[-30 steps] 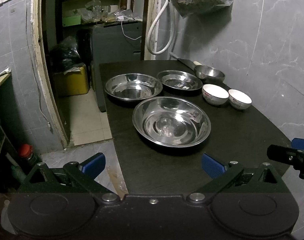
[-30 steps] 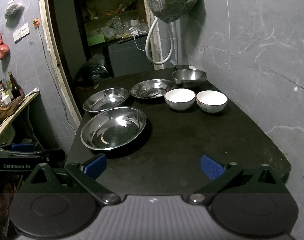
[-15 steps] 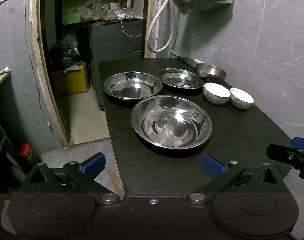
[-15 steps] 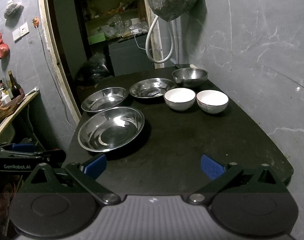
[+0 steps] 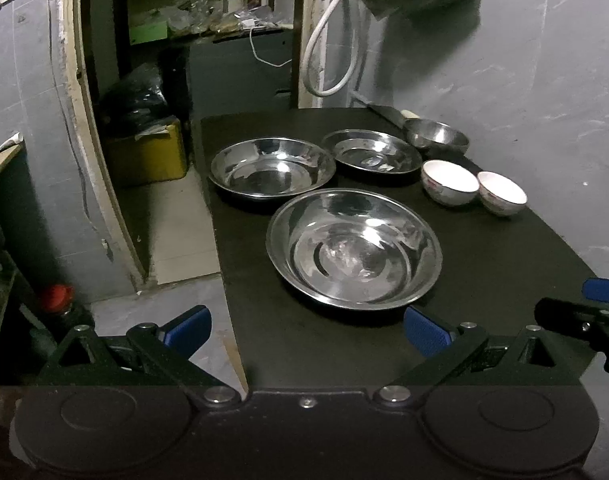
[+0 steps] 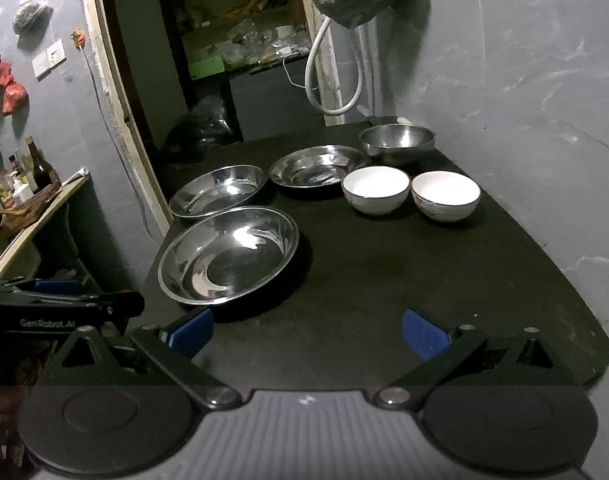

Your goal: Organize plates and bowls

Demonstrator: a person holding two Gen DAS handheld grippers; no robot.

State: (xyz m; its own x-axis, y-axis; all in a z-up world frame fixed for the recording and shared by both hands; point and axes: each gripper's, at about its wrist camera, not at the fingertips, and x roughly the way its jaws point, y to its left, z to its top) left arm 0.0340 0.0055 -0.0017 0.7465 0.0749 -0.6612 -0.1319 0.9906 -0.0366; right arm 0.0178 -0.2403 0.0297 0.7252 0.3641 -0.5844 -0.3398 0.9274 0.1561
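Both grippers hang level over the near edge of the dark table (image 6: 384, 280), pointing forward along it. The left gripper (image 5: 306, 328) is spread wide and empty, as is the right gripper (image 6: 306, 330). Just ahead lies the largest steel plate (image 5: 354, 246). Behind it sit two more steel plates (image 5: 271, 168) side by side. Right of them stand two white bowls (image 6: 375, 194), close together. Farthest, by the wall, rests a steel bowl (image 6: 397, 142).

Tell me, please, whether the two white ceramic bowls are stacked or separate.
Separate: the two white ceramic bowls stand upright, side by side.
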